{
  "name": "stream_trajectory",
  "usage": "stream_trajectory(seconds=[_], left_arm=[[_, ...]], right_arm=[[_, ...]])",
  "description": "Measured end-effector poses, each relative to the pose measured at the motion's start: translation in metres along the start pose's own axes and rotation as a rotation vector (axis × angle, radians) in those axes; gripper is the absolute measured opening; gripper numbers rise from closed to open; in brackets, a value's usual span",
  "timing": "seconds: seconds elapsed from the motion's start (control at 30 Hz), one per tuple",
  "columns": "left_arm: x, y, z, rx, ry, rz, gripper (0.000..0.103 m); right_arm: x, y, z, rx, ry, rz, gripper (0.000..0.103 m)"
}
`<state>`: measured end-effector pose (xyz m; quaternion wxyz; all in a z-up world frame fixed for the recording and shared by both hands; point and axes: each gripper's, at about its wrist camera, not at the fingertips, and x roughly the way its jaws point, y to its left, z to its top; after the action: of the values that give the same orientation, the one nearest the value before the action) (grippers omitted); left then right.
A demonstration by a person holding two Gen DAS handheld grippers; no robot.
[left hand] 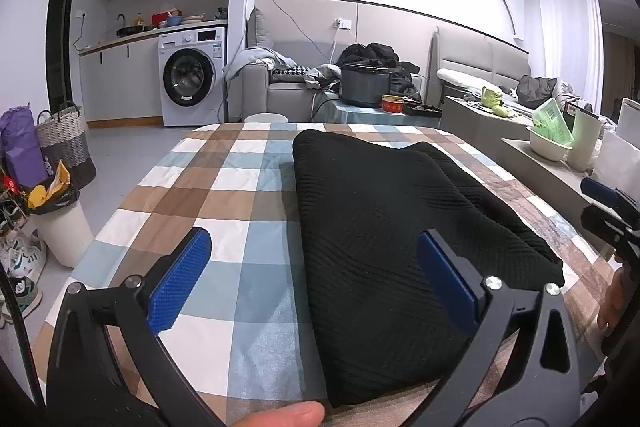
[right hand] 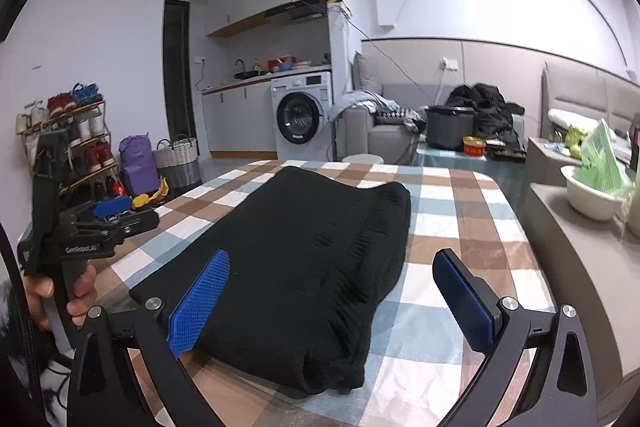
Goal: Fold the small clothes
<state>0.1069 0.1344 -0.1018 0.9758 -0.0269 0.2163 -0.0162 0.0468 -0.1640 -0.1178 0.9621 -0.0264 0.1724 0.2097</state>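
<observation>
On one checked tablecloth [left hand: 224,187] lies one folded black garment [left hand: 384,227]; both grippers' jaws gape wide, empty.

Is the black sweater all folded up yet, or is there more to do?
It looks nearly done. The black sweater already lies in a thick, layered rectangle on the checked tablecloth. Nothing is in hand: the left gripper and the right gripper are both open, holding nothing. What is left is perhaps one more fold or tidying; I see no other clothes waiting on the table.
</observation>
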Motion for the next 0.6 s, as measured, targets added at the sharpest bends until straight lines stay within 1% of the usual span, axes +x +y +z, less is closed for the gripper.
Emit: stream_trajectory(seconds=[0.33,0.6], left_arm=[[0.0001,0.0042,-0.0009,-0.022,0.006,-0.01,0.102],[0.0001,0.0047,-0.0006,-0.018,0.004,-0.01,0.102]], right_arm=[[-0.001,-0.0006,-0.0004,0.008,0.001,-0.002,0.103],[-0.0004,-0.0005,-0.0002,0.009,0.004,-0.002,0.103]])
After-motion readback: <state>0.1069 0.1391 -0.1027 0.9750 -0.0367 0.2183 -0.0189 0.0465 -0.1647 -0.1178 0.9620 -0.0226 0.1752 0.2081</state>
